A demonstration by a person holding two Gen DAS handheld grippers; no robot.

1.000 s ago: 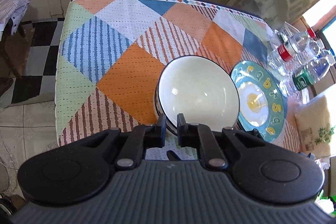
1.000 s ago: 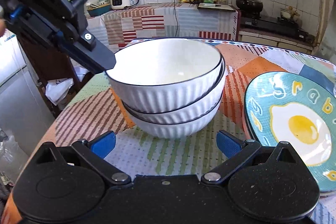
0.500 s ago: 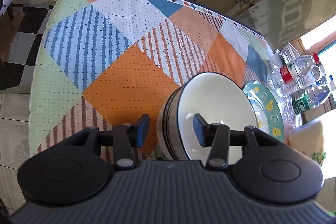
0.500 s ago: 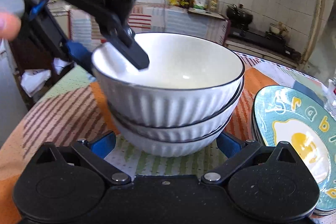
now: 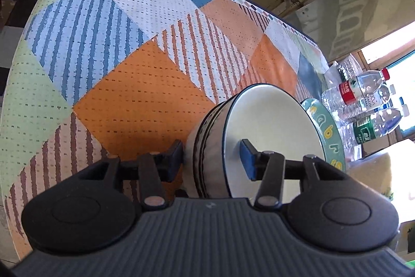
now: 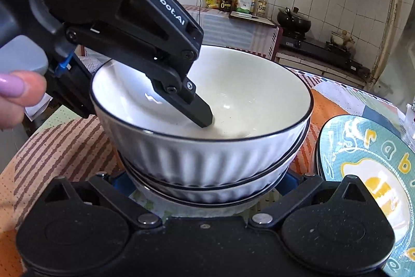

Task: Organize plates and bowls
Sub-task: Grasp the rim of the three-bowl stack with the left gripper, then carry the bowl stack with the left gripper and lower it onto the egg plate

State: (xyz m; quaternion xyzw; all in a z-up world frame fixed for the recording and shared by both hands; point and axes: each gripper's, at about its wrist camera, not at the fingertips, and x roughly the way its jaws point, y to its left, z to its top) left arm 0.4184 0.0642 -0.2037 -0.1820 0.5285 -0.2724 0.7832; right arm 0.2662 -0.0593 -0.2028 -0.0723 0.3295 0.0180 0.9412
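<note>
Three white ribbed bowls with dark rims are stacked [image 6: 207,160] on the patchwork tablecloth [image 5: 129,95]. The same stack [image 5: 272,126] fills the lower middle of the left wrist view. My left gripper [image 5: 211,155] is open and straddles the near wall of the top bowl. One finger [image 6: 197,108] reaches down inside the bowl and the other stays outside, with the pads off the wall. My right gripper [image 6: 203,183] is open, its fingers on either side of the stack's base and partly hidden behind it. A teal plate with a fried-egg picture [image 6: 368,173] lies right of the stack.
Several water bottles [image 5: 363,92] and a pale bag [image 5: 371,168] stand beyond the plate [image 5: 326,126] at the table's right. A person's thumb [image 6: 18,95] shows at the left. A counter with oil bottles [image 6: 241,1] and a stove lies behind the table.
The left gripper went from shut to open and came down over the top bowl's rim, one finger inside. The right gripper moved in, so its fingers now flank the stack's base.
</note>
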